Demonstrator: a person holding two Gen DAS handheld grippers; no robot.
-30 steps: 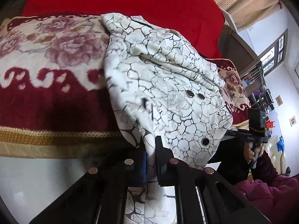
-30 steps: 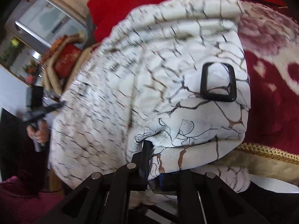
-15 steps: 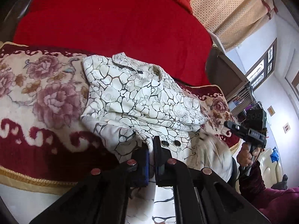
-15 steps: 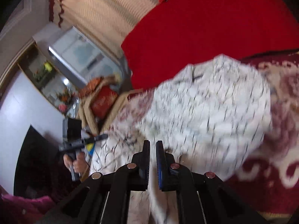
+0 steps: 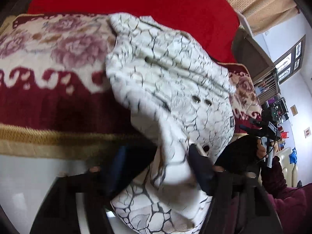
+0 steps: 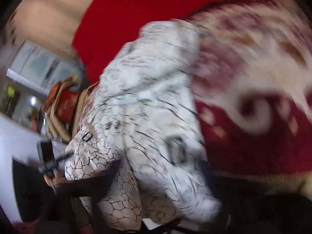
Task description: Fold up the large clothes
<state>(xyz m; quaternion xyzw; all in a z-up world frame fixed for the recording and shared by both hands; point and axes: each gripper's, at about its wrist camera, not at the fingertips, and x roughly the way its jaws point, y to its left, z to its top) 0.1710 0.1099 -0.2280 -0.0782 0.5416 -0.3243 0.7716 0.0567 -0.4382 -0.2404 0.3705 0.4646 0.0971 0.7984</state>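
A white coat with a dark crackle print [image 5: 171,81] lies bunched on the floral maroon blanket [image 5: 48,89], its hem hanging over the bed's front edge. My left gripper [image 5: 156,165] has its jaws spread wide, with coat cloth hanging loose between the blurred fingers [image 5: 200,167]. The coat [image 6: 148,101] fills the right wrist view too, with a black buckle [image 6: 87,136]. My right gripper is hidden under the cloth and blur there; it shows in the left wrist view [image 5: 253,124], far right, state unclear.
A red bedspread [image 5: 136,0] covers the bed beyond the blanket. The gold-trimmed blanket edge [image 5: 58,138] runs along the bed front, white floor below. A cabinet [image 5: 251,54] and curtain stand at right. The person's maroon sleeve [image 5: 288,195] is at lower right.
My left gripper has opened from shut and let go of the coat. Both views swung back down toward the bed edge. The coat has dropped back into a bunch.
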